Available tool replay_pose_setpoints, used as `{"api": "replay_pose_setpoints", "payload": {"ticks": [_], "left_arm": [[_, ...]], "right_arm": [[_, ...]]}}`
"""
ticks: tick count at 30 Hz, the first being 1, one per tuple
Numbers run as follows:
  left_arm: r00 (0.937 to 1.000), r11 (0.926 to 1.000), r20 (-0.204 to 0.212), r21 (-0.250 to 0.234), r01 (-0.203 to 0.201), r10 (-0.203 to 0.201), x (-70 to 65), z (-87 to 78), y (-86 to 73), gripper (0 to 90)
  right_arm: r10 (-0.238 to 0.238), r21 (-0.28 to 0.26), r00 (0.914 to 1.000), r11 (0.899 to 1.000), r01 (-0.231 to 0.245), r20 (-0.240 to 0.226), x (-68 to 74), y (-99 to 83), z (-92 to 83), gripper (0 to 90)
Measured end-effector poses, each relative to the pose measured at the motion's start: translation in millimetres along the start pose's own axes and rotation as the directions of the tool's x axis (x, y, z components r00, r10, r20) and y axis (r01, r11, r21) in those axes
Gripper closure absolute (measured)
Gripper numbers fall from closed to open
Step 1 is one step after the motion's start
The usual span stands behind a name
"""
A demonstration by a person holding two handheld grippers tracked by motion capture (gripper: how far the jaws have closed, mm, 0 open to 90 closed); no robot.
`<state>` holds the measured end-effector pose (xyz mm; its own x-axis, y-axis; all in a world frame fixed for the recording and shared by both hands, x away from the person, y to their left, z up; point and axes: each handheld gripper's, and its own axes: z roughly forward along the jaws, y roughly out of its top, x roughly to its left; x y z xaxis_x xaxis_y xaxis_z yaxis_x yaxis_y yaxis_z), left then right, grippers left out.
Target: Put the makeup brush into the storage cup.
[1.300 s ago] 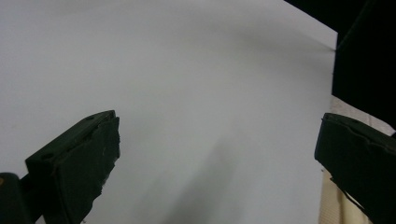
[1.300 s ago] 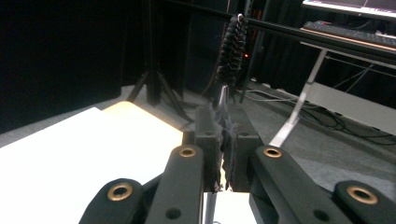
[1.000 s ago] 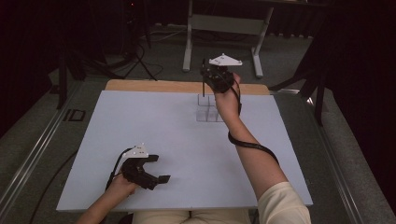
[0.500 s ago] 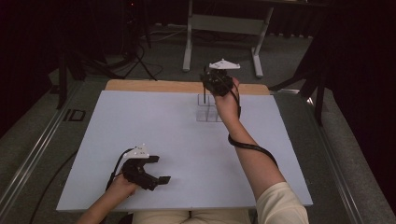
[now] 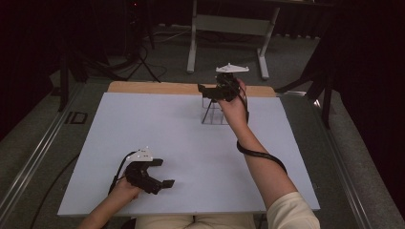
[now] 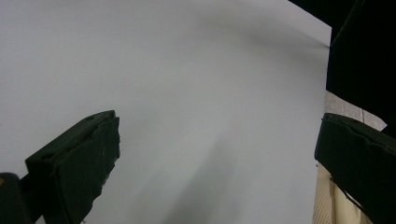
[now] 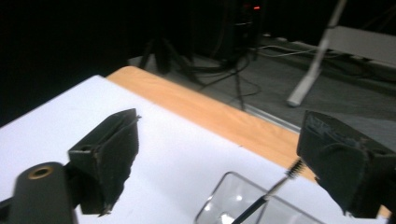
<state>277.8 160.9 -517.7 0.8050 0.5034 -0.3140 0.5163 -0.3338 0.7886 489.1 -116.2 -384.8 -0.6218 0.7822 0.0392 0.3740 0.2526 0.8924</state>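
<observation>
Brush first: a thin black-handled brush with a small bristly tip (image 7: 275, 187) leans at a slant in a clear plastic multi-cell holder (image 5: 215, 114) near the far edge of the white tabletop sheet (image 5: 157, 129), bristle end up in the right gripper view, handle running down into the box. The right gripper (image 5: 216, 89) hangs just above it and its jaws have just been opening; they now stand wide apart with the brush tip just beside the right-hand jaw, not pinched, so it's let go. Right behind the holder there's a strip of bare tan wood (image 5: 157, 88) where the sheet stops, and past that grey floor with a pale metal stand (image 5: 229, 28) and a tangle of dark cables (image 7: 224, 79). Nothing sits between the holder and the near side of the table. The left gripper (image 5: 160, 174) rests low on the sheet at the near-left, well apart from the holder, jaws spread with nothing in them, just white sheet between them in the left gripper view.
</observation>
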Motion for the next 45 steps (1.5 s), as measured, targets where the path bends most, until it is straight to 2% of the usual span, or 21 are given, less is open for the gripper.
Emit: {"api": "replay_pose_setpoints", "payload": {"ticks": [5, 10, 20, 27, 39, 45], "left_arm": [[0.9998, 0.9999, 0.02, -0.009, 0.006, -0.005, -2.0, -0.7, -0.6, 1.0], [0.9998, 0.9998, 0.015, -0.016, -0.014, 0.014, -4.9, -0.3, 0.2, 1.0], [0.9995, 0.999, 0.017, -0.035, -0.027, 0.028, -5.2, -1.4, 1.3, 1.0], [0.9992, 0.9991, 0.025, -0.028, -0.032, 0.033, -5.1, -1.4, 0.2, 1.0], [0.999, 0.9985, 0.015, -0.034, -0.042, 0.043, -5.6, -1.9, 1.3, 1.0], [0.999, 0.9985, 0.01, -0.033, -0.044, 0.044, -5.0, -2.6, 1.4, 1.0]], "right_arm": [[0.002, -0.007, 0.9994, 1.0, -0.002, -0.034, 1.3, -8.9, -10.2, 11.2], [-0.014, 0.003, 0.9994, 1.0, 0.014, -0.03, 2.3, -18.0, -22.8, 10.6], [0.001, 0.041, 0.9987, 0.999, 0.001, -0.051, 0.3, -35.8, -39.3, 10.6], [-0.016, 0.055, 0.9976, 0.998, 0.02, -0.067, 8.3, -52.7, -53.5, 10.7], [-0.007, 0.066, 0.995, 0.998, 0.014, -0.099, 16.1, -73.2, -66.2, 10.7], [0.002, 0.077, 0.994, 0.997, 0.006, -0.109, 18.3, -89.2, -71.4, 10.7]]}}
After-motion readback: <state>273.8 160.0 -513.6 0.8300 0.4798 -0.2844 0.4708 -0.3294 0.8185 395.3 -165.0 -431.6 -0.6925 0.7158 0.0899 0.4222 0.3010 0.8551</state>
